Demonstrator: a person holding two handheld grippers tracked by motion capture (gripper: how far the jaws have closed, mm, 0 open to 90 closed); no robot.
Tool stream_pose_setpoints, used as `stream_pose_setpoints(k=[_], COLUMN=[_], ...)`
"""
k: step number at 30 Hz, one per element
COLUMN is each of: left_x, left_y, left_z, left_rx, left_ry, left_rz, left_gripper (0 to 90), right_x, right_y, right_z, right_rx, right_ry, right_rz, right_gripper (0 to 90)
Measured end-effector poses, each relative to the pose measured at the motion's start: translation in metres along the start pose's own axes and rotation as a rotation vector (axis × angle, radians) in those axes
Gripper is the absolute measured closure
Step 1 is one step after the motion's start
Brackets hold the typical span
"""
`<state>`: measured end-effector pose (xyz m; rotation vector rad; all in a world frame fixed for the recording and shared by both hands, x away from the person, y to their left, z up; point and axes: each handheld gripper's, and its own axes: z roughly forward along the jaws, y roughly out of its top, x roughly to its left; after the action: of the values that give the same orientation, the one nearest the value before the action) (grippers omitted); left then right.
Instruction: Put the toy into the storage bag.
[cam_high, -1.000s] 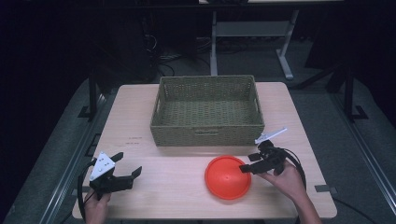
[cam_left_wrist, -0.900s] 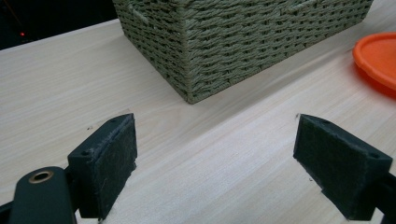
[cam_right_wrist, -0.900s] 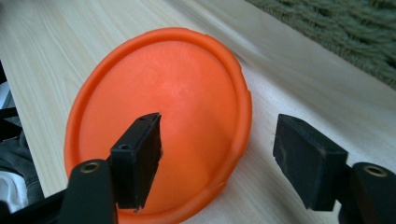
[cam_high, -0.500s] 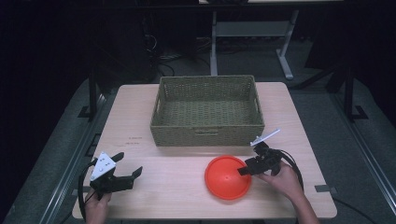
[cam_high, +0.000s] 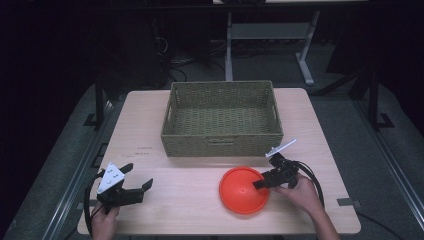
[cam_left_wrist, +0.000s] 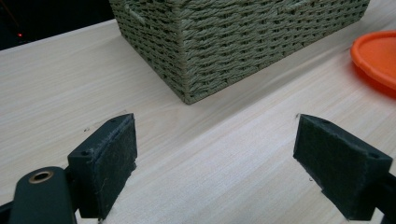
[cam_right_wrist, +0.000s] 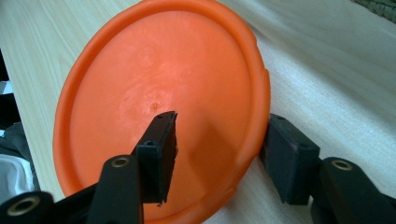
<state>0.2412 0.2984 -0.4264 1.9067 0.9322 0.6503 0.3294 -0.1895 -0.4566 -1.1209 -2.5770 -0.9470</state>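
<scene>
An orange plate (cam_high: 242, 192) lies on the table in front of the basket, near the right; it also shows in the right gripper view (cam_right_wrist: 163, 84) and the left gripper view (cam_left_wrist: 378, 51). My right gripper (cam_high: 261, 180) straddles its right rim: in its own view (cam_right_wrist: 222, 126) one jaw hangs over the plate's inside and the other stands outside the rim. The jaws have just been closing, with the rim between them and a gap still at the inner pad. My left gripper (cam_high: 137, 175) rests at the front left, open and holding nothing (cam_left_wrist: 215, 135).
A woven green basket (cam_high: 222, 142) stands at the middle back of the wooden table (cam_high: 190, 200), with its corner (cam_left_wrist: 224, 42) ahead of the left gripper. A cable loops behind the right hand. Dark floor and a metal stand lie beyond the table.
The right gripper's jaws have narrowed around the plate's rim and the hand has shifted slightly. The plate, the basket and the left gripper have not moved.
</scene>
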Motion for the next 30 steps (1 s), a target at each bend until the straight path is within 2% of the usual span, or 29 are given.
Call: stream_pose_setpoints(k=[4,9,18,19,22,27,30], left_x=[0.000,-0.002,-0.003,-0.003,-0.003,-0.003,-0.003], left_y=[0.000,0.001,0.001,0.001,0.001,0.001,0.001], left_z=[0.000,0.001,0.001,0.001,0.001,0.001,0.001], left_rx=[-0.001,0.001,0.002,0.001,-0.001,0.001,-0.005], left_ry=[0.001,0.000,0.001,0.000,0.001,0.005,0.005], left_rz=[0.001,0.007,0.013,0.011,0.009,0.014,0.008], left_gripper=[12.8,12.8,12.9,12.9,12.9,12.9,12.9], right_x=[0.000,0.003,0.012,0.013,0.021,0.028,0.032], right_y=[0.000,0.000,0.004,0.005,0.010,0.014,0.015], right_z=[0.000,-0.005,-0.021,-0.023,-0.029,-0.036,-0.045], right_rx=[-0.001,-0.013,-0.078,-0.088,-0.093,-0.122,-0.150], right_ry=[-0.008,-0.045,-0.019,-0.006,-0.018,0.017,0.019], right_rz=[0.000,-0.015,0.009,0.012,-0.009,-0.011,-0.011], right_gripper=[50.8,64.0,80.5,81.3,81.8,82.0,82.1])
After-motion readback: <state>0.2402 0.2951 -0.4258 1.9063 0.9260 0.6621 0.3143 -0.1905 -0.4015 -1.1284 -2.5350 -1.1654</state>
